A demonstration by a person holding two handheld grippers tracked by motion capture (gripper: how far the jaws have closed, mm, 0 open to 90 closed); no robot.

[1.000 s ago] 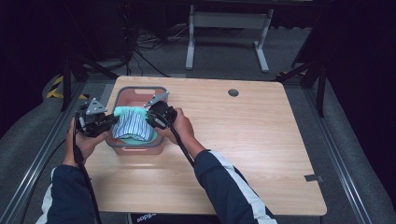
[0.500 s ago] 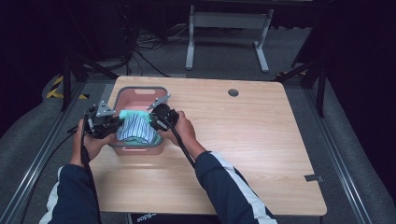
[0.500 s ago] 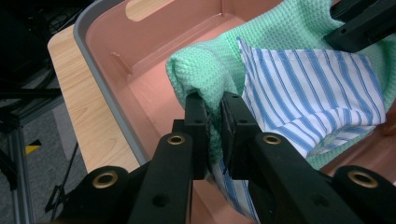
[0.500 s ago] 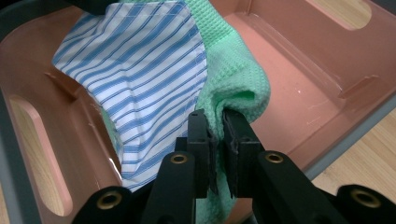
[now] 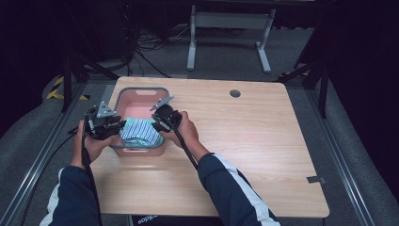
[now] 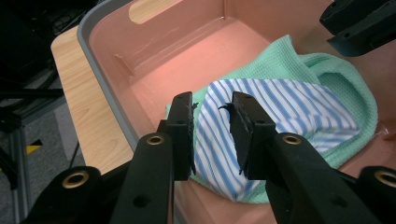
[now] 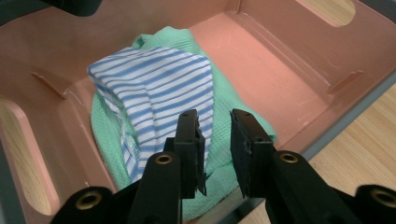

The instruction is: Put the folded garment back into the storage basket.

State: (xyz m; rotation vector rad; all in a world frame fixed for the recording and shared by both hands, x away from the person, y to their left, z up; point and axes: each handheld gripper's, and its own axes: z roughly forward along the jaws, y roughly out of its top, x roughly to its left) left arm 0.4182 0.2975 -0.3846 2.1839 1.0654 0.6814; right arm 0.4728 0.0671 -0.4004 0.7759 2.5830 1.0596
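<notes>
My left hand-held gripper (image 6: pixel 212 121) hangs just above the near-left end of the cloths, its two black jaws parted by a narrow gap with nothing pinched between them; they have just been opening. Through that gap I see the blue-and-white striped folded cloth (image 6: pixel 285 112) lying below. My right hand-held gripper (image 7: pixel 215 135) hovers at the opposite end of the same bundle, its jaws likewise slightly apart and holding nothing, having also just been opening. In the high view the left hand-held gripper (image 5: pixel 107 126) and the right hand-held gripper (image 5: pixel 162 120) face each other across the bundle.

The striped cloth (image 7: pixel 154 88) rests on top of a mint-green waffle-weave cloth (image 7: pixel 105 135), which sticks out around it on several sides. Both lie inside the salmon-pink rectangular plastic bin with a grey rim (image 5: pixel 139 101), bunched toward the end of the bin nearest me, leaving the far part of the bin floor (image 6: pixel 187 60) bare.

The bin stands on the light wooden surface (image 5: pixel 263 141), near its left edge. A small round grey grommet (image 5: pixel 235 93) sits in the surface well apart from the bin, toward the far side.
</notes>
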